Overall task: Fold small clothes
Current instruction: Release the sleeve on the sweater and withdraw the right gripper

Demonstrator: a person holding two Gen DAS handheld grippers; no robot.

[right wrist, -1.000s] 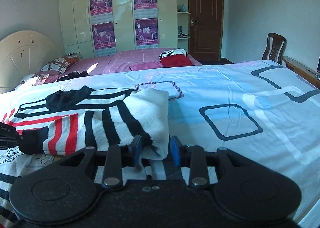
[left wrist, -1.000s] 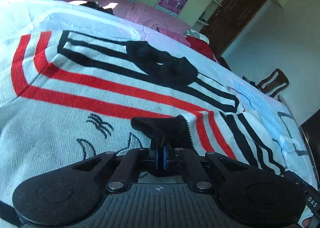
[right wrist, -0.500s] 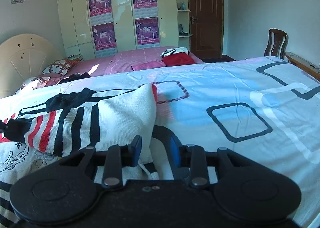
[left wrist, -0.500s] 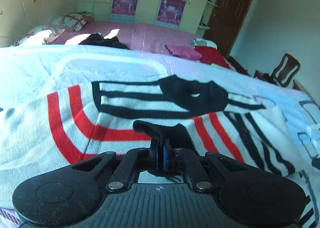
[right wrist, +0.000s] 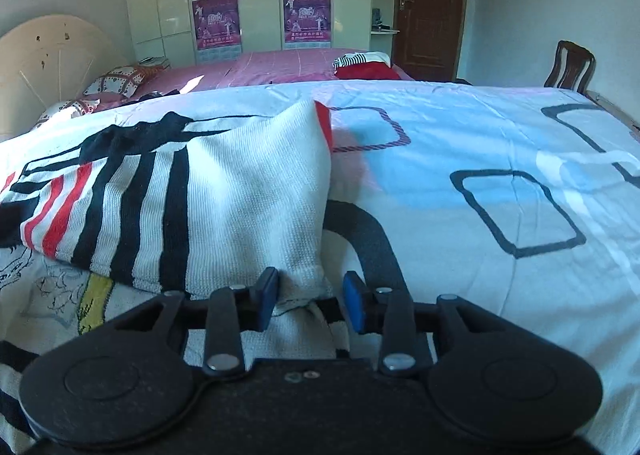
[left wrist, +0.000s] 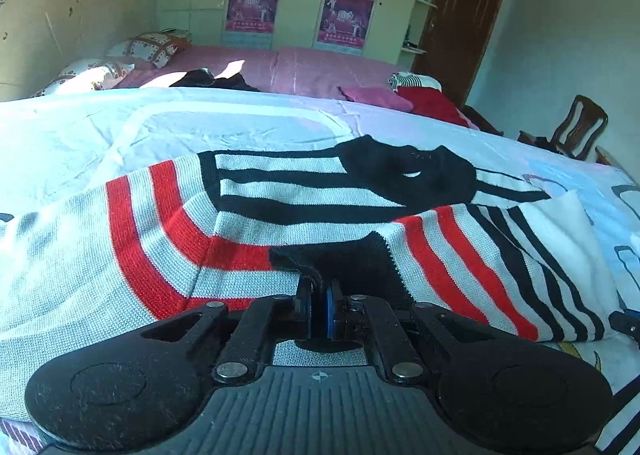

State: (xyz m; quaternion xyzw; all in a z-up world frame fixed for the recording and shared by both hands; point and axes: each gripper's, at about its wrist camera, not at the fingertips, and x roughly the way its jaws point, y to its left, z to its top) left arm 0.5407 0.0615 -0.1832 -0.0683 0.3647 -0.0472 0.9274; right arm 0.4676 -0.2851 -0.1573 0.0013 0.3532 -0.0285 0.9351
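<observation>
A white knit sweater [left wrist: 280,215] with red and black stripes lies spread on the bed. One sleeve is folded across its body. My left gripper [left wrist: 318,303] has the sleeve's black cuff [left wrist: 332,259] between its pads; its jaws are opening and a narrow gap shows. In the right wrist view the sweater [right wrist: 248,195] rises like a tent toward my right gripper [right wrist: 310,303]. That gripper is shut on the bunched white fold of the sleeve, low over the bed. The fabric under both grippers is hidden.
The sweater lies on a pale sheet printed with dark squares [right wrist: 520,207]. Behind it is a pink bed [right wrist: 280,67] with pillows and a pile of red clothes [right wrist: 368,71]. A wooden chair [right wrist: 572,63] stands at the right, beside a brown door [right wrist: 428,3].
The left gripper carried the black cuff across the sweater and rolled level; its pads have parted slightly. The right gripper sank toward the bed with the white fold, which now stands lower.
</observation>
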